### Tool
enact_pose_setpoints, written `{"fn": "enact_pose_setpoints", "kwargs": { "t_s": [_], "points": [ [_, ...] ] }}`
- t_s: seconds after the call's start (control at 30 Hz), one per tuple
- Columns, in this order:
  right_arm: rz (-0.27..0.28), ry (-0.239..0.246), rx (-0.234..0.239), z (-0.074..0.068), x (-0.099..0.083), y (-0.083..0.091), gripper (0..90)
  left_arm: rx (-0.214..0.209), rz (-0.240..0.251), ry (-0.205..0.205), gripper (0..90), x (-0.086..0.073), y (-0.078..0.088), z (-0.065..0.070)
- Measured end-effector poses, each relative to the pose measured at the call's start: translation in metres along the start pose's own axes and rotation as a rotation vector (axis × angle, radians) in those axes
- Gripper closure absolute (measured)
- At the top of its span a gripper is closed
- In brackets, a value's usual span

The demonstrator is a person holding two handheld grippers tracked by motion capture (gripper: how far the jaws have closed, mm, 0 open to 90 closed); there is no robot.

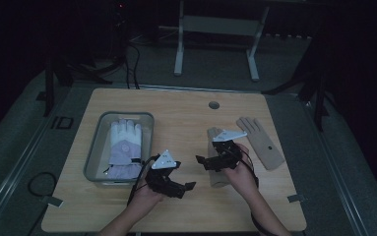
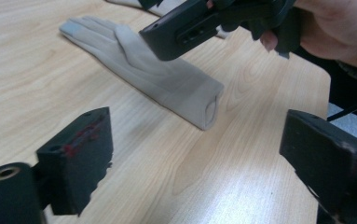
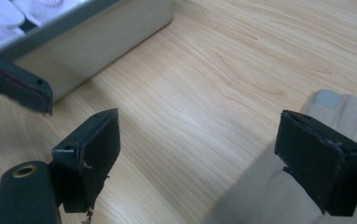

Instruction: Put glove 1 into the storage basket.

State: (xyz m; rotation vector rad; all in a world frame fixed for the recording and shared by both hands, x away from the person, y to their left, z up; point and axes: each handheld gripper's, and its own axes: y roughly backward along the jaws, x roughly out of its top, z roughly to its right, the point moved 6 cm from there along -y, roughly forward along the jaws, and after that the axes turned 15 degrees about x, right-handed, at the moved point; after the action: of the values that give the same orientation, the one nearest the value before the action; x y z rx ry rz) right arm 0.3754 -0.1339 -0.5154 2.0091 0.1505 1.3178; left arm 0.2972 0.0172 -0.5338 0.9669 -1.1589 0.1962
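Two beige gloves are laid on the desk (image 1: 186,123), both to the right of the grey tray (image 1: 93,152). The nearer glove (image 1: 217,169) is set with its cuff toward the person and its fingertips away, so that its long axis runs roughly front to back; the second glove (image 1: 261,142) is placed farther right, well apart from the tray. A white and lilac glove (image 1: 124,147) is kept inside the tray.

The right gripper (image 1: 206,162) is held directly above the nearer glove, its fingers spread wide with nothing between them. The left gripper (image 1: 182,189) is held between tray and glove, likewise spread wide and empty, the glove lying to its right. The right hand is judged the nearer.

In the left gripper view the open cuff of the glove (image 2: 167,79) is shown ahead, across bare desk, which the dim high view hides. In the right gripper view the tray wall (image 3: 97,42) is shown ahead, with the glove (image 3: 260,196) under the right-hand finger.
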Motion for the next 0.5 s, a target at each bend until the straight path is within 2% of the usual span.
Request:
{"fn": "enact_pose_setpoints", "kwargs": {
  "t_s": [0.1,0.13,0.2,0.33,0.43,0.5],
  "points": [
    [0.014,0.019,-0.007,0.003,-0.005,0.003,13.6,0.009,0.012,-0.013,3.9,-0.007,-0.004,0.003],
    [0.024,0.038,-0.015,0.006,-0.011,0.006,13.1,0.020,0.018,-0.020,2.1,-0.009,-0.005,0.003],
    [0.014,0.042,-0.008,0.008,-0.018,0.006,12.4,0.042,0.033,-0.037,2.1,-0.014,-0.007,0.002],
    [-0.010,0.016,-0.022,0.013,-0.031,0.008,13.3,0.066,0.054,-0.057,2.1,-0.024,-0.011,0.004],
    [-0.006,-0.010,-0.027,0.017,-0.040,0.010,13.3,0.056,0.063,-0.043,2.1,-0.032,-0.014,0.004],
    [-0.011,-0.016,-0.038,0.020,-0.044,0.010,13.0,0.063,0.066,-0.039,2.1,-0.037,-0.018,0.004]
  ]
}}
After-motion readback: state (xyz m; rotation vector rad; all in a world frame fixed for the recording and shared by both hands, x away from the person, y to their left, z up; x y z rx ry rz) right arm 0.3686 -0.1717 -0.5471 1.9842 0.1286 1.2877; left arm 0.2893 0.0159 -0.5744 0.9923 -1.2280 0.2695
